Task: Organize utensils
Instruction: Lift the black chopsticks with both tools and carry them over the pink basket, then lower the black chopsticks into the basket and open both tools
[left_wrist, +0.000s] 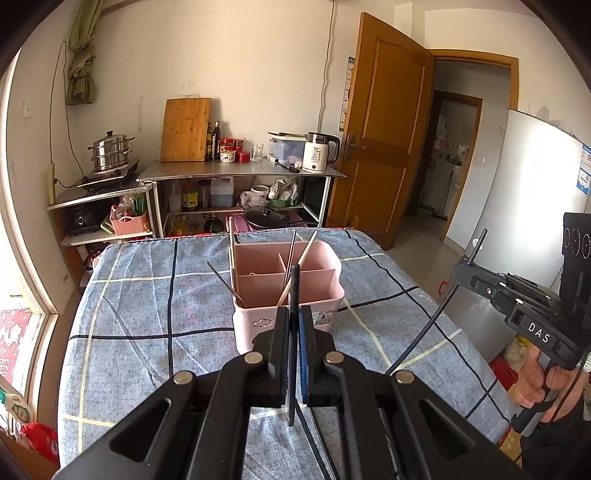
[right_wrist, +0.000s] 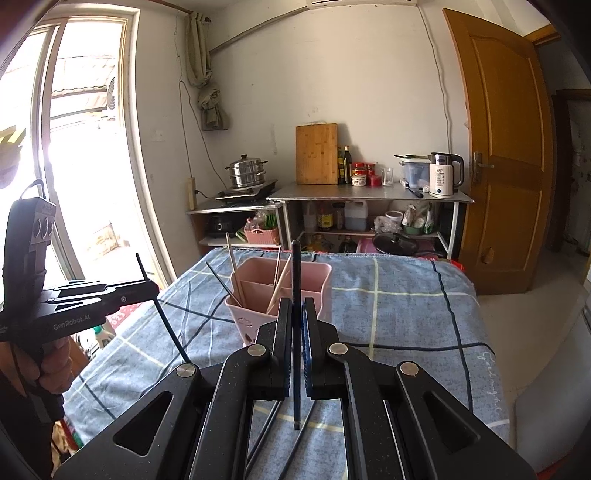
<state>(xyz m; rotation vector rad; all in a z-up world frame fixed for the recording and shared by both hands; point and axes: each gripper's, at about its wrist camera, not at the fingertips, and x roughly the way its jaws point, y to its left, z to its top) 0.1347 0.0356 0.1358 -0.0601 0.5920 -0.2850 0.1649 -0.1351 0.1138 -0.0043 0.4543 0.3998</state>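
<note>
Left gripper (left_wrist: 293, 325), right gripper (right_wrist: 296, 317): each clamping a dark chopstick (left_wrist: 293, 295).

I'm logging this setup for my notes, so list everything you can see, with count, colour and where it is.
Utensil caddy: one, pink, divided, on the table.
Chopsticks in caddy: about five, pale wood and dark metal, leaning.
Held chopsticks: two, black, one upright in each gripper.
Tablecloth: one, blue-grey check, covering the table.
Cutting board: one, wooden, leaning on the wall.
Kettle: one, white, on the metal shelf.
Steamer pot: one, steel, on the cooktop at left.
Door: one, brown, open.
Fridge: one, silver, at right.
Left gripper: black, shut on a chopstick.
Right gripper: black, shut on a chopstick.
</note>
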